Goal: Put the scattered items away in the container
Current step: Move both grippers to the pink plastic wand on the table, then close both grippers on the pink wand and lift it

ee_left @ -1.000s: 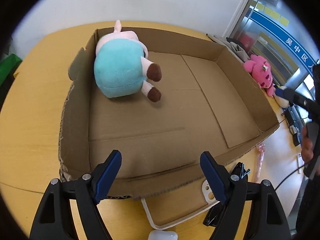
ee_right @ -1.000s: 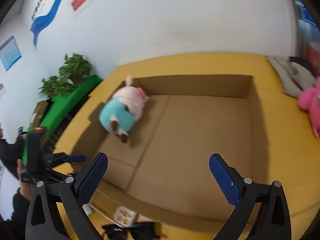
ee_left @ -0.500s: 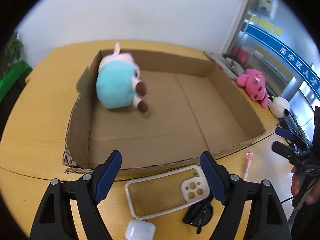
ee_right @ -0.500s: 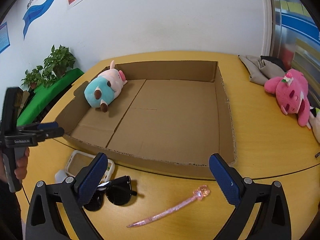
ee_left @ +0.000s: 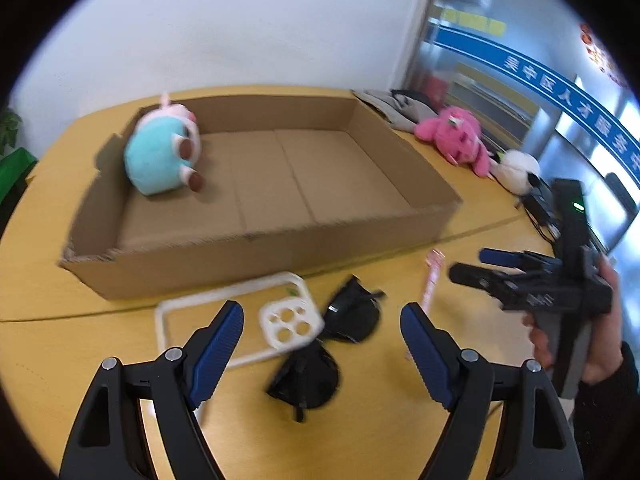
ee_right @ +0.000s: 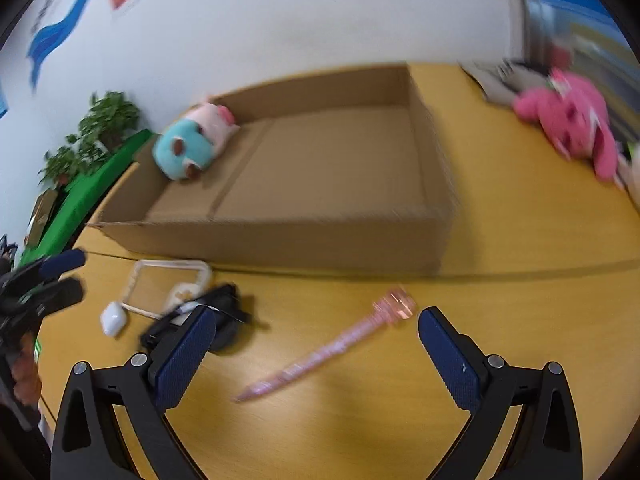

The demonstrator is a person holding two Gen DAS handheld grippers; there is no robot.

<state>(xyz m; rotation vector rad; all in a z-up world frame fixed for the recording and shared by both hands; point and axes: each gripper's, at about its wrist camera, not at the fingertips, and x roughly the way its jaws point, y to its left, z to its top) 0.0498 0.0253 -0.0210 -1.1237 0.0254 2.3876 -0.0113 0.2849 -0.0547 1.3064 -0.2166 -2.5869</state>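
A round, yellow wooden desk (ee_right: 520, 240) carries a shallow cardboard box (ee_right: 280, 240). In front of the box lie a white phone case (ee_left: 240, 320), black sunglasses (ee_left: 320, 352), a pink pen (ee_right: 320, 356) and a small white earbud case (ee_right: 113, 318). Off to the right rest a pink plush toy (ee_left: 452, 136), a white plush (ee_left: 516, 166) and folded grey cloth (ee_left: 388, 104).

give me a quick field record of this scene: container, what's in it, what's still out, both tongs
container: cardboard box, open top, on the yellow table
in box: teal plush, far left corner
still out, in front of box: phone case, sunglasses, pink pen, white earbud case
still out, right of box: pink plush
left tongs: open, empty, above the sunglasses
right tongs: open, empty, above the pink pen
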